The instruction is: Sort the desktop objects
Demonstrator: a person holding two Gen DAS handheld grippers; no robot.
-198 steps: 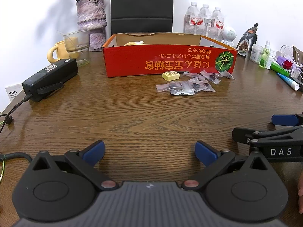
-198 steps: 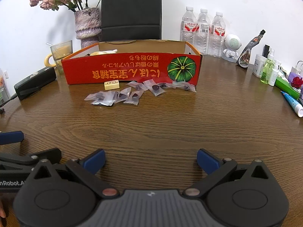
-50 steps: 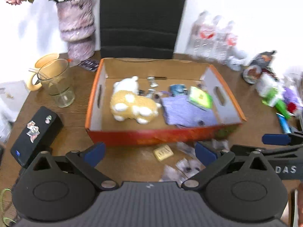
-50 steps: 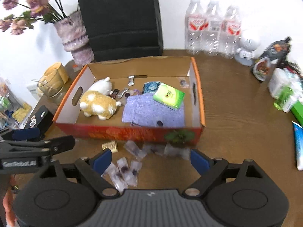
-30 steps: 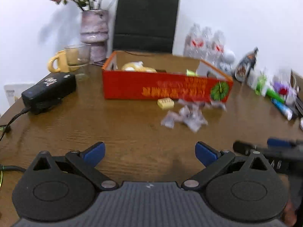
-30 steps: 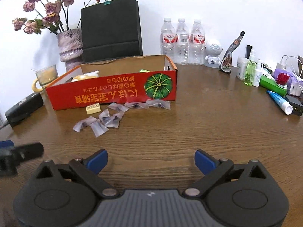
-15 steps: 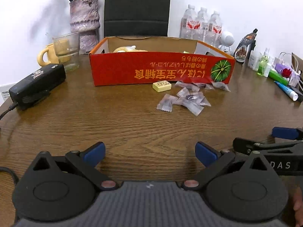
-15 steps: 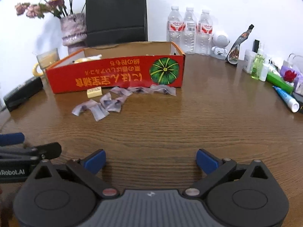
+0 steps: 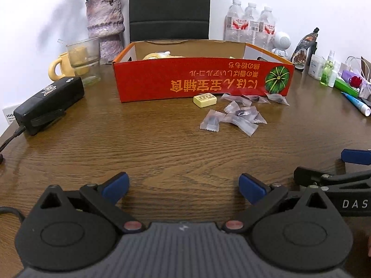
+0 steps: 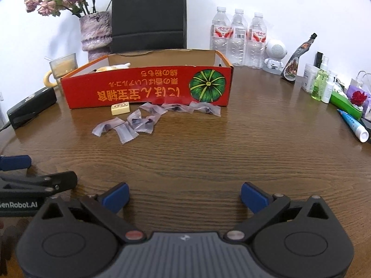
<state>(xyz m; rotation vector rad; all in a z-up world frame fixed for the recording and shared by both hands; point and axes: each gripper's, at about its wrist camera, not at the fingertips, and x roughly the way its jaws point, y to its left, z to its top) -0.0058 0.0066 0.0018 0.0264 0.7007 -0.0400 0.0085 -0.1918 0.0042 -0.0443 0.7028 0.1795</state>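
Sitting loose on the wooden table (image 9: pixel 162 143) in front of the red cardboard box (image 9: pixel 204 81): a scatter of clear-wrapped candies (image 9: pixel 234 118) and one small yellow block (image 9: pixel 205 100). Block is just beside the box's front wall, left end of the scatter. Three wrappers lie in a row close along the box front under its pumpkin print; the others are bunched a bit further out from the box. Inside the box only the top of a yellow-white plush (image 9: pixel 160 55) clears the wall.

Left gripper (image 9: pixel 183 185): jaws spread wide, nothing between them, low over bare table, well apart from the box. Right gripper (image 10: pixel 184 193): same, wide apart and empty, alongside the left one.

Left of the box: black device (image 9: pixel 48 100) with cable, glass cup (image 9: pixel 84 60), yellow mug (image 9: pixel 58 69), vase (image 9: pixel 105 23) with flowers. Behind the box: black bag (image 9: pixel 169 9). Right of the box: three water bottles (image 9: pixel 249 26), small white robot figure (image 9: pixel 281 42), toiletry bottles, blue tube (image 9: pixel 356 103).
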